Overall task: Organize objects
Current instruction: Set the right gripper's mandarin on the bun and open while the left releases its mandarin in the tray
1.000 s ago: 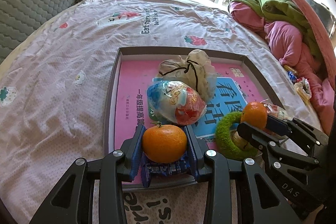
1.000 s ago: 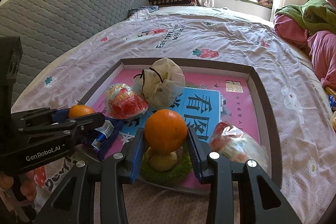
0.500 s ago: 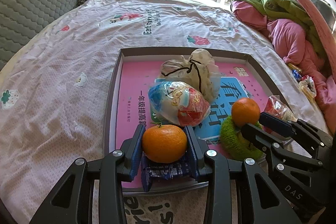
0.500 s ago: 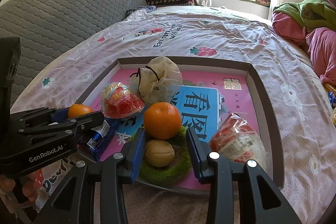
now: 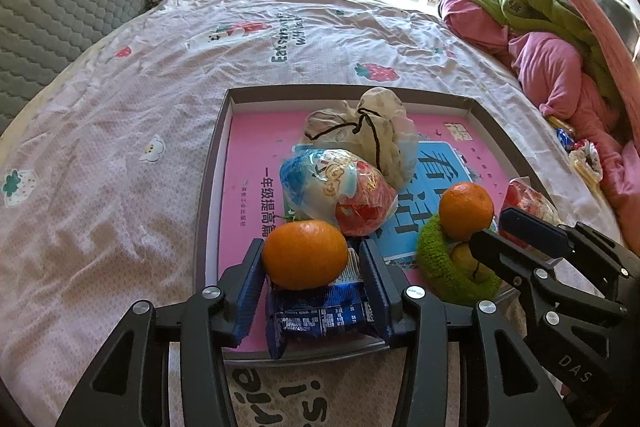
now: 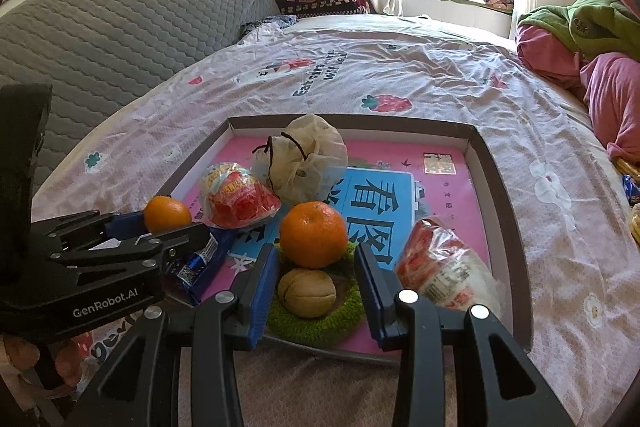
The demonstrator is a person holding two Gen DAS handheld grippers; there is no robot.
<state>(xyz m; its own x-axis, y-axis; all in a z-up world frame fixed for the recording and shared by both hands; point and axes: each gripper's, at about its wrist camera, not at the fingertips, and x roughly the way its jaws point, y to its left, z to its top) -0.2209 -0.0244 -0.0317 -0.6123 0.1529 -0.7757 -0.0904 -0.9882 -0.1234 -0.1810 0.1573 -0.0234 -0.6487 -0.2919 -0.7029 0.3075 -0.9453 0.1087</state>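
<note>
Left wrist view: my left gripper [image 5: 306, 285] is opening, its pads now clear of the orange [image 5: 305, 254], which sits on a blue snack packet [image 5: 320, 311] at the near edge of the tray [image 5: 208, 195]; a moment ago it was clamped, so this placement looks done.

Right wrist view: my right gripper [image 6: 316, 291] stands released around a second orange [image 6: 313, 234], set on the green ring [image 6: 312, 327] beside a walnut [image 6: 307, 293]. My gripper bodies hide the tray's near rim.

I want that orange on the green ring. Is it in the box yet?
Yes. The orange sits on the green ring inside the box.
</note>
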